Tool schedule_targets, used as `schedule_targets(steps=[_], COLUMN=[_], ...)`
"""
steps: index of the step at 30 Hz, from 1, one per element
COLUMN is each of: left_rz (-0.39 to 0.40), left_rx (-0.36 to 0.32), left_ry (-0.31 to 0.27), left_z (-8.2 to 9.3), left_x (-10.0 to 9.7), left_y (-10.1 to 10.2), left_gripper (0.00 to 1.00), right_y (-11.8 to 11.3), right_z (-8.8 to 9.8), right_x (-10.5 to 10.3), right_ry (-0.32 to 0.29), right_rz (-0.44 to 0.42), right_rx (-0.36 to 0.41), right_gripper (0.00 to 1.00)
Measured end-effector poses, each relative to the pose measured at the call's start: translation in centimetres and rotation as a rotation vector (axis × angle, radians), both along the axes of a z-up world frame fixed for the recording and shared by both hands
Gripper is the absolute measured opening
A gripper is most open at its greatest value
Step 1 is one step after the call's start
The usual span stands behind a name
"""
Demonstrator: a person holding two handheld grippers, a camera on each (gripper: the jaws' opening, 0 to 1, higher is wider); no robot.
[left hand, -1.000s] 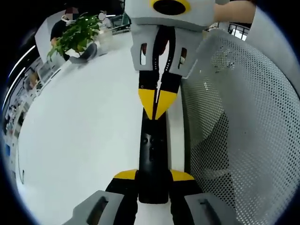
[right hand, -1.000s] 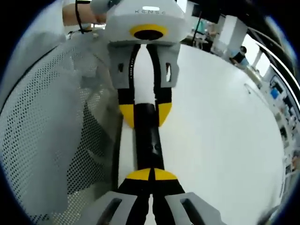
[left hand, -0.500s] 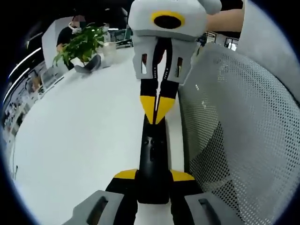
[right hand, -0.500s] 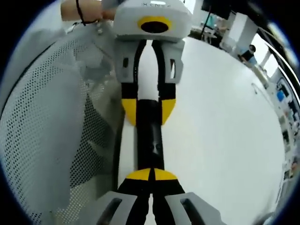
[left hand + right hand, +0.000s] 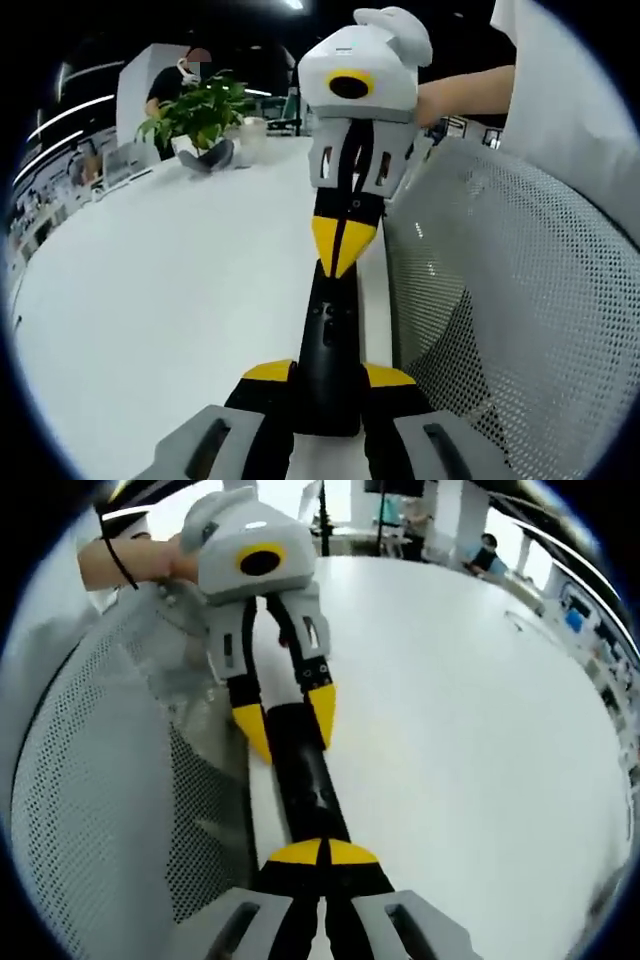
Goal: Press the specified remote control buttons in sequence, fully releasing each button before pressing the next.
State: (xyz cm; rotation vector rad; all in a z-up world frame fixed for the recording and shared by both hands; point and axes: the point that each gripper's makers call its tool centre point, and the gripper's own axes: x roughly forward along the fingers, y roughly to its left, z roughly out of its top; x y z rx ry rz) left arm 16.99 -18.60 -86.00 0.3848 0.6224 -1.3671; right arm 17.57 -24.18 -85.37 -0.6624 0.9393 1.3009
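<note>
Black remote (image 5: 327, 350) clamped at one end between the yellow tips of the left tool (image 5: 327, 375), lying along the right edge of the white tabletop (image 5: 170, 290); right tool (image 5: 322, 852) pinched shut, tips together over the remote's other end. Mesh chair back (image 5: 510, 310) crowding that edge; wide bare room to the other side, potted plant (image 5: 200, 115) far off.
</note>
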Motion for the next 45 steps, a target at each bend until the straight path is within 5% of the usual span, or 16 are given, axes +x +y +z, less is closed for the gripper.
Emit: schedule_targets(steps=[6,17,21,37,40,45], left_rz=[0.0,0.009,0.014,-0.016,-0.018,-0.023], left_rx=[0.002,0.002,-0.001,0.024,0.026,0.03], left_ry=[-0.007,-0.005,0.002,-0.039,-0.044,-0.05], left_z=[0.0,0.0,0.1,0.0,-0.1,-0.1], left_x=[-0.1,-0.1,-0.1,-0.1,-0.1,-0.1], left_y=[-0.1,-0.1,-0.1,0.0,-0.1,-0.1], left_gripper=[0.24,0.25,0.25,0.24,0.24,0.24], right_y=[0.1,0.2,0.1,1.2,1.1,1.3], right_z=[0.0,-0.2,-0.1,0.1,0.0,-0.2], right_x=[-0.3,-0.6,-0.2,-0.3,-0.5,-0.4], right_ry=[-0.027,-0.215,-0.128,-0.098,-0.132,-0.095], right_rz=[0.0,0.107,-0.051,0.034,0.138,0.144], right_rx=[0.001,-0.04,-0.01,0.058,-0.008,-0.062], right_gripper=[0.0,0.0,0.0,0.0,0.0,0.0])
